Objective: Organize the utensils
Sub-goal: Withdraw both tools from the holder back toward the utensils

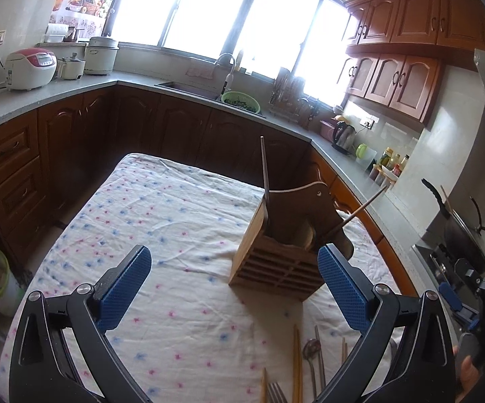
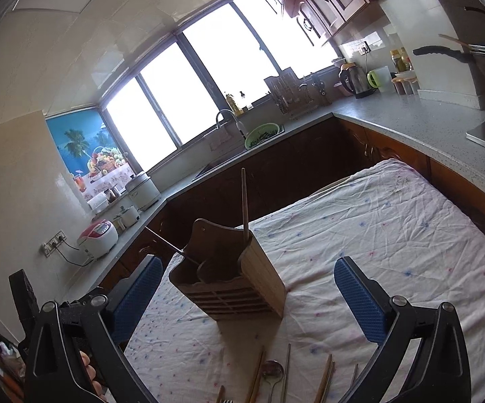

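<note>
A wooden utensil holder (image 1: 276, 262) stands on the floral tablecloth, with two chopsticks (image 1: 264, 181) sticking up out of it. It also shows in the right wrist view (image 2: 232, 288). Loose utensils lie on the cloth in front of it: wooden chopsticks (image 1: 297, 362), a metal spoon (image 1: 311, 347) and a fork (image 1: 276, 393); in the right wrist view the chopsticks (image 2: 257, 372) and spoon (image 2: 272, 371) lie at the bottom edge. My left gripper (image 1: 234, 288) is open and empty above the cloth. My right gripper (image 2: 247, 297) is open and empty, hovering before the holder.
The table (image 1: 162, 208) is surrounded by a U-shaped counter (image 1: 57, 90) with a rice cooker (image 1: 31, 69), a sink with a green basin (image 1: 240, 102), a kettle (image 1: 343, 136) and bottles (image 1: 390, 161). A wok (image 1: 460, 231) sits on the stove at right.
</note>
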A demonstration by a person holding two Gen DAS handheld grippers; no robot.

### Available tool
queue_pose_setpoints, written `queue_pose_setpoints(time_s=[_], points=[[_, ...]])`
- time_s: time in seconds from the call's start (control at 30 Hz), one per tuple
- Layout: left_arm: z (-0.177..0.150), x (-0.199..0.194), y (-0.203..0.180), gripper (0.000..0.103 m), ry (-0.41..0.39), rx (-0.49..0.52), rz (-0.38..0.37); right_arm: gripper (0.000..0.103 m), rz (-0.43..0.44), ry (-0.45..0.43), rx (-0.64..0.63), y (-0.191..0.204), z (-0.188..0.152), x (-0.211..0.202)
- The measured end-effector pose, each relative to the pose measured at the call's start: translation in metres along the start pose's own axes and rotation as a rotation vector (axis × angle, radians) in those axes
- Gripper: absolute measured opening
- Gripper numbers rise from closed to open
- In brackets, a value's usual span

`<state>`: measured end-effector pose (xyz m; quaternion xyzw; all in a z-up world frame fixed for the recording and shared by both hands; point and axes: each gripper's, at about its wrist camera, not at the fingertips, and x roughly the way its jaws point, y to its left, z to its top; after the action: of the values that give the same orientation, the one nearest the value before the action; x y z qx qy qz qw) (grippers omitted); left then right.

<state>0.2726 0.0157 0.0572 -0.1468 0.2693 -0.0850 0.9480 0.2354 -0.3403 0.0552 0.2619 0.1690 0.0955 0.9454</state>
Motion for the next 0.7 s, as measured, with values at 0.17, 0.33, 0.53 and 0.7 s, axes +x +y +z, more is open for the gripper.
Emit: queue_pose_setpoints(time_s=[0.17, 0.33, 0.53, 0.7], points=[[-0.023, -0.023, 0.0, 0.101, 0.021, 0.025, 0.003, 0.103, -0.033, 0.006, 0.019, -0.014, -0.014, -0.034], [-0.043, -0.037, 0.002, 0.101, 0.05, 0.034, 0.008, 0.103, -0.063, 0.016, 0.03, -0.027, -0.033, -0.06], [-0.065, -0.043, 0.002, 0.101, 0.091, 0.049, 0.022, 0.103, -0.094, 0.04, 0.006, -0.031, -0.055, -0.079], [-0.075, -0.039, -0.005, 0.101, 0.125, 0.067, 0.026, 0.103, -0.129, 0.07, -0.026, -0.032, -0.069, -0.084]])
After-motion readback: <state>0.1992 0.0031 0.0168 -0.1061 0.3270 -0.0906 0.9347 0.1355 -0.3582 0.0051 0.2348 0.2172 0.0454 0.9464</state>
